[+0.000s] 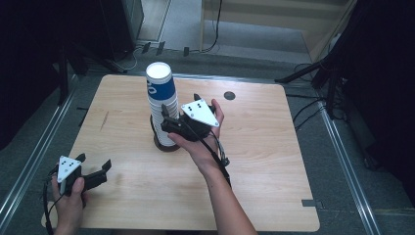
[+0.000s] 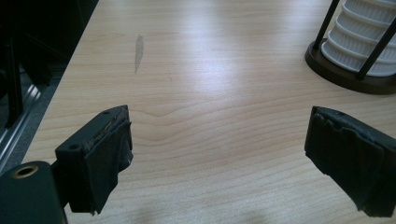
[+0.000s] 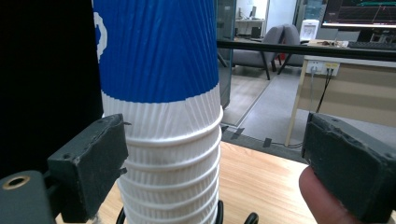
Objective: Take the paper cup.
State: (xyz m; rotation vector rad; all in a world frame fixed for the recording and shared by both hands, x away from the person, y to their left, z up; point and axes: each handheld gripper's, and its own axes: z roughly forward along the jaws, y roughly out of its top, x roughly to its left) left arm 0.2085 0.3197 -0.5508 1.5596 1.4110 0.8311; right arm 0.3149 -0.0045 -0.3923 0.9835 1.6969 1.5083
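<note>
I hold 2 grippers, 1 in each hand. My right gripper [image 1: 176,111] is up beside the tall stack of paper cups [image 1: 161,105] that stands in a dark wire holder [image 1: 165,145] near the middle of the wooden table [image 1: 254,166]. The top cup [image 3: 156,51] is blue and the ones under it are white with ridges. My right gripper's jaws stand wide apart and hold nothing. In the right gripper view the stack sits between them, close to the left pad [image 3: 91,165], and I cannot tell if that pad touches the cups. The other pad is well off to the right, with open air between it and the stack. My left gripper [image 1: 93,166] rests low at the near left corner of the table, well apart from the stack, and its jaws are wide apart too, with only bare wood between them. I think a few things could go wrong here. The stack is tall and thin, so if I bump it sideways with 1 pad before the other pad comes in, it could lean or tip in its holder. If I squeeze too hard, the soft paper could crush. If I grab too low, I might lift many cups and not just 1.
</note>
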